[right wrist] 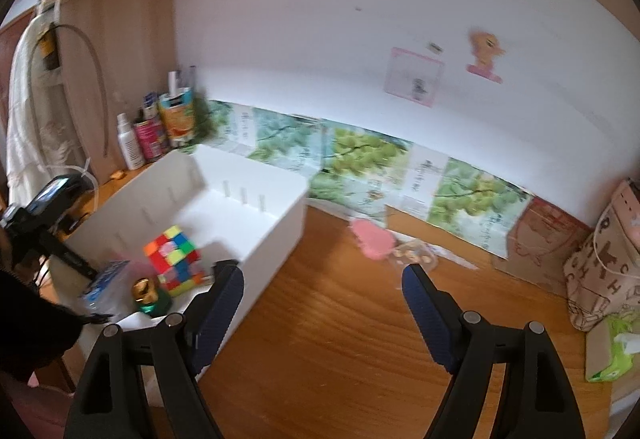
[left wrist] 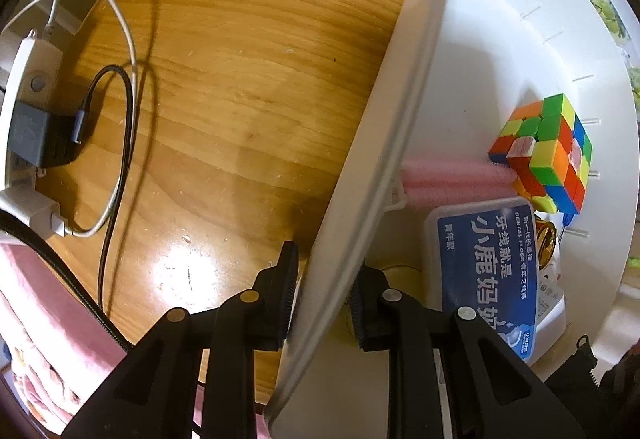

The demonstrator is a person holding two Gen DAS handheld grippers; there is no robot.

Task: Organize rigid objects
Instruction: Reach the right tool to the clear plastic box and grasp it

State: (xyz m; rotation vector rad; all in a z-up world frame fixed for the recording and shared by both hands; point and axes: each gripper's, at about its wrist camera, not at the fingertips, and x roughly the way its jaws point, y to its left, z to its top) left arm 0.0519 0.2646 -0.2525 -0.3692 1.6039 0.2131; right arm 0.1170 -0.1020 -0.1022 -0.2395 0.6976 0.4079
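My left gripper (left wrist: 320,303) points down and is shut on the near wall of a white storage bin (left wrist: 400,79), one pad outside and one inside. Inside the bin lie a Rubik's cube (left wrist: 548,155), a blue-labelled dental floss box (left wrist: 486,271), a pink ribbed item (left wrist: 452,179) and a gold trinket (left wrist: 546,243). In the right wrist view the bin (right wrist: 260,239) sits to the left with the cube (right wrist: 174,259) in it. My right gripper (right wrist: 320,271) is open over the bare wooden desk with nothing between its fingers. Farther ahead on the desk lies a pink object (right wrist: 372,241).
A power strip with chargers and looping cables (left wrist: 32,119) lies left of the bin. Bottles and cans (right wrist: 152,131) stand at the back left corner. A cardboard box (right wrist: 540,239), a patterned bag (right wrist: 604,259) and a green tissue pack (right wrist: 612,351) crowd the right side.
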